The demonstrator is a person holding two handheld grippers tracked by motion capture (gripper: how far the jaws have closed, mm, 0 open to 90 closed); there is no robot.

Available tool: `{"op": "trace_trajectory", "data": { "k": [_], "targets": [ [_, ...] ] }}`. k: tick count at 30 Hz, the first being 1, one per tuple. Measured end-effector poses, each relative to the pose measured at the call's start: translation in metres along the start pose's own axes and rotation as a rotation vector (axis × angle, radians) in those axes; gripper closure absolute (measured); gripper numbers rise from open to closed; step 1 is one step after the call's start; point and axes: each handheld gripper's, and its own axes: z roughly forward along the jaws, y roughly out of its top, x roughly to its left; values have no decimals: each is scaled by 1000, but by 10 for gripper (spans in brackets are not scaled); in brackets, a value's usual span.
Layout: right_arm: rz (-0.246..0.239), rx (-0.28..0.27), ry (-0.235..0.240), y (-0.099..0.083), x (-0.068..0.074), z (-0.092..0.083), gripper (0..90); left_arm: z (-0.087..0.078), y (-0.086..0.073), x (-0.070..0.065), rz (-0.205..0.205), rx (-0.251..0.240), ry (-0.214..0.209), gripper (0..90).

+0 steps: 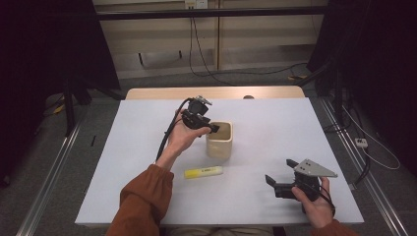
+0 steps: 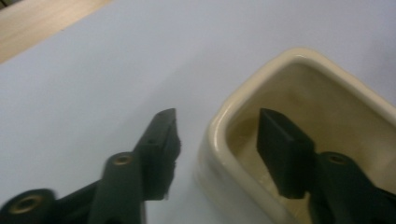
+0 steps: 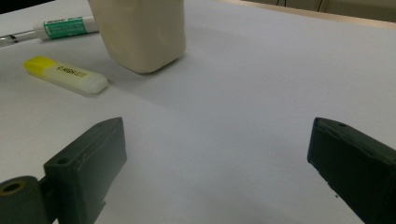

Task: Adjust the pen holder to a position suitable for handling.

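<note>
The left gripper (image 1: 212, 129) hangs over the cream ceramic cup (image 1: 220, 140) near the middle of the white table (image 1: 275, 123), tilted down at its near-left rim. In the left gripper view its jaws stand apart and astride that rim: one jaw outside the wall, the other down inside the cup (image 2: 327, 107), neither pad pressing, nothing between them but the rim. So it's released, not clamped.

Over at the near right edge, the right gripper (image 1: 279, 177) sits low by the table in the person's hand, jaws spread wide and empty, pointing left across the tabletop.

In front of the cup lies a yellow highlighter (image 1: 203, 172) on its side, just apart from the cup's base. The right gripper view shows small dark print on its label (image 3: 70, 72), too blurred to read. Behind it there lies a pen with a green label (image 3: 65, 26); its writing can't be made out either.
</note>
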Motion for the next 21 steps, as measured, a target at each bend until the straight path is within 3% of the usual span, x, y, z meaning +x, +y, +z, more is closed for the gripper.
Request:
{"op": "trace_trajectory", "data": {
  "k": [2,3,6,11,15,19,21],
  "targets": [
    [-1,0,-1,0,0,0,44,-2,-1,1,1,-2,2,399],
    [-1,1,1,0,0,0,44,-10,-2,4,6,-11,12,312],
    [-1,0,0,0,0,0,44,-18,-3,7,-1,-25,35,208],
    [-2,2,0,0,0,1,44,-39,-12,12,-12,-61,61,174],
    [-4,3,-1,0,0,1,44,-53,-21,16,-31,-118,81,134],
    [-4,4,1,1,1,1,44,-65,-32,22,-80,-172,50,105],
    [-3,5,1,1,0,2,44,-71,-38,23,-96,-173,58,86]
  ]
}}
